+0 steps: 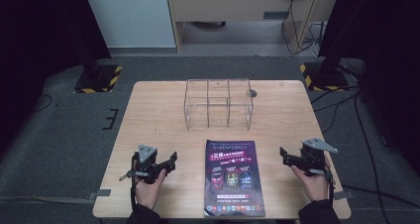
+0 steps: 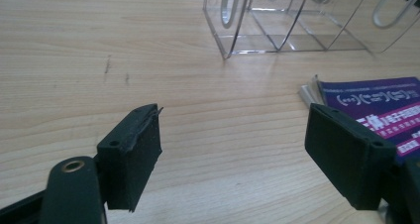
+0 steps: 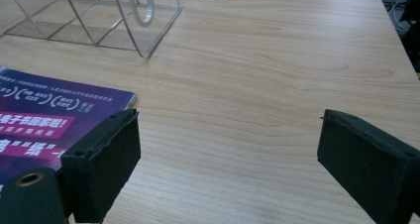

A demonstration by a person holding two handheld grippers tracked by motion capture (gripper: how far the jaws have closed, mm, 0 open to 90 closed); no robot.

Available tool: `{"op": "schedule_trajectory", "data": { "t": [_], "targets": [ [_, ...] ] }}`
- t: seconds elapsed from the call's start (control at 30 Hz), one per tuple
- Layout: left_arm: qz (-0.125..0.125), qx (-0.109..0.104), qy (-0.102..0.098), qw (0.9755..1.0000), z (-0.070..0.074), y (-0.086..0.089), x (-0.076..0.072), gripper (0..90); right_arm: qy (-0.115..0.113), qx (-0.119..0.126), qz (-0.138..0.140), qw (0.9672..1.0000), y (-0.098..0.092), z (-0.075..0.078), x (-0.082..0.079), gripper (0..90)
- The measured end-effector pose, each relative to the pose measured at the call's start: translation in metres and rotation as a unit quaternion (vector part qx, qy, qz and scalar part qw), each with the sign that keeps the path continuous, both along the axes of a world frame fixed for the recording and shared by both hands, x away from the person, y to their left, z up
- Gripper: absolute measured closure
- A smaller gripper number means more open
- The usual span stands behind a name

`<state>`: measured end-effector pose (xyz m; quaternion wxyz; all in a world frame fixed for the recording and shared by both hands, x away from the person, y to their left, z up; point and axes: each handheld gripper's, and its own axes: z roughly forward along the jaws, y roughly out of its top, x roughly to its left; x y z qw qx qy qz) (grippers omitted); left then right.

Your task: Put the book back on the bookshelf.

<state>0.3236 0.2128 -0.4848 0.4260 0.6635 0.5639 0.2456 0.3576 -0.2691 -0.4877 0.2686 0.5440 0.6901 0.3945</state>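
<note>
Progress: you have nothing in hand yet; judging by the layout, the work of getting the magazine (image 1: 234,178) into the clear rack (image 1: 218,103) has not begun, and all of it is left.
Left tool: your left tool (image 1: 170,160) sits low over the surface (image 1: 153,115), left of the magazine and apart from it. In the left gripper view its jaws stand wide apart with only bare wood between them.
Right tool: your right tool (image 1: 286,154) hovers right of the magazine, also clear of it. In the right gripper view the jaws are spread wide and grip nothing.
Magazine position: it lies flat on the near half of the surface, between your two hands, its far edge near the rack but not touching it.
Magazine look: a thin, glossy purple cover with pink and white lettering and a row of small pictures. At the far corner the page edges (image 2: 308,93) show fanned slightly.
Rack: transparent, with upright dividers, standing empty at the middle of the surface beyond the magazine.
Left to do: you probably need to lift one edge, get a grip, stand the magazine up and slide it into a slot.
</note>
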Motion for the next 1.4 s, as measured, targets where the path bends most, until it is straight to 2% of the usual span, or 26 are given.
{"op": "schedule_trajectory", "data": {
  "t": [0.17, 0.3, 0.53, 0.83, 1.0, 1.13, 1.4],
  "targets": [
    [-0.018, -0.017, -0.006, 0.9997, 0.003, -0.006, 0.0, 21.0, 0.004, 0.006, 0.014, 0.9999, 0.005, 0.005, -0.001, 9.8],
    [-0.028, -0.012, -0.005, 0.9995, 0.004, -0.012, 0.001, 20.8, 0.003, 0.004, 0.024, 0.9997, 0.009, 0.007, -0.003, 10.6],
    [-0.029, -0.013, -0.007, 0.9995, 0.007, -0.019, 0.004, 20.8, 0.003, 0.007, 0.038, 0.9992, 0.015, 0.011, -0.004, 11.0],
    [-0.046, -0.001, -0.008, 0.9989, 0.01, -0.044, 0.014, 20.5, -0.007, 0.007, 0.057, 0.9983, 0.028, 0.016, -0.004, 11.0],
    [-0.052, -0.003, -0.012, 0.9986, 0.011, -0.052, 0.016, 21.8, -0.009, 0.013, 0.067, 0.9976, 0.034, 0.019, -0.004, 11.0],
    [-0.056, -0.002, -0.011, 0.9983, 0.011, -0.056, 0.017, 23.1, -0.011, 0.017, 0.073, 0.9971, 0.038, 0.018, -0.004, 10.8],
    [-0.069, -0.004, 0.0, 0.9976, 0.004, -0.069, 0.02, 25.0, 0.001, 0.023, 0.094, 0.9953, 0.051, 0.009, -0.005, 11.1]
  ]
}}
